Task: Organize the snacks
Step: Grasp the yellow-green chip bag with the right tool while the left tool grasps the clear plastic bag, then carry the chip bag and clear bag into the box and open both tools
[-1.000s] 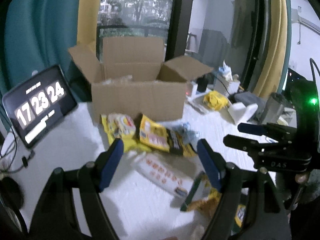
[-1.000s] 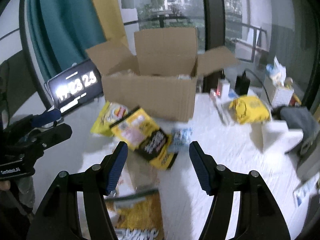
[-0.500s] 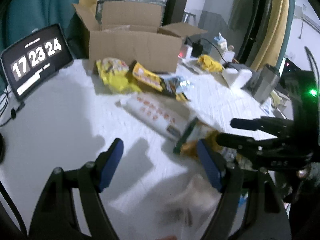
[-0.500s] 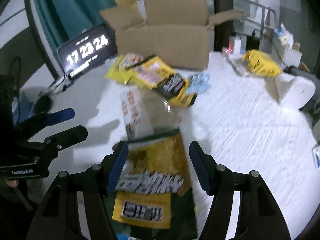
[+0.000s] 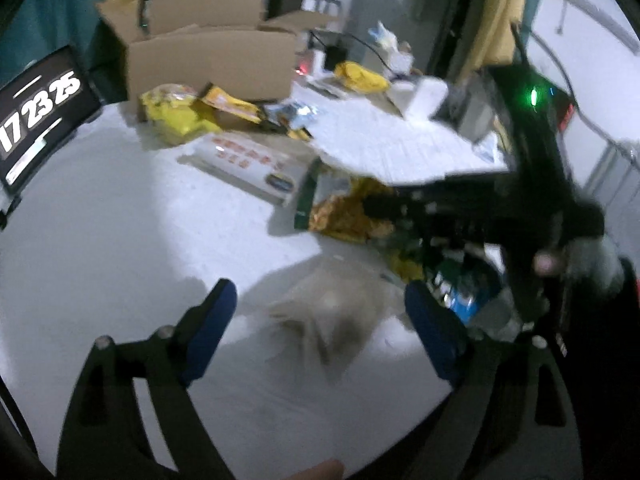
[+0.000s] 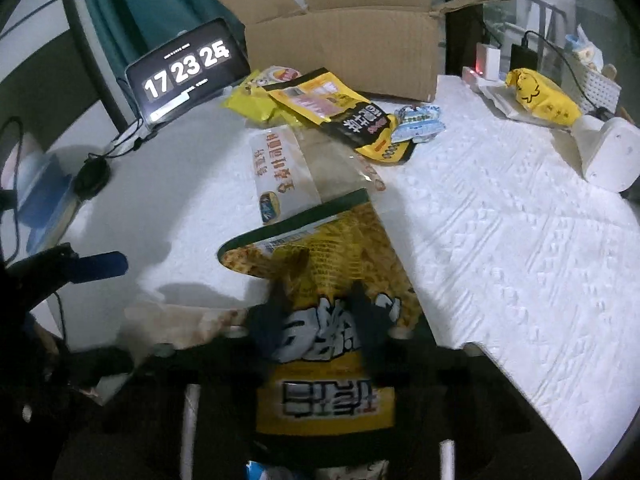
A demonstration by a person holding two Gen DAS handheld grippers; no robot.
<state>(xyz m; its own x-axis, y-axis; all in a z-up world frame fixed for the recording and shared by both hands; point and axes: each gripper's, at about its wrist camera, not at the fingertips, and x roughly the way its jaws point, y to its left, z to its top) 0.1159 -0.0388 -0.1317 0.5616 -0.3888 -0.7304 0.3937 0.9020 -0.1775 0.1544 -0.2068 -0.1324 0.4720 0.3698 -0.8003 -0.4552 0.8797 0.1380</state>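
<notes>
The right hand-held gripper closes on the yellow noodle bag; the left hand-held gripper opens over a blurred pale packet

White table: cardboard box, snack packets, clock tablet, perhaps charger.

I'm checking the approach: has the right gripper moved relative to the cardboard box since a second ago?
Yes. The right gripper dropped toward the table, away from the cardboard box, which now sits higher in its view. Its jaws are closing on the yellow noodle-snack bag.
</notes>
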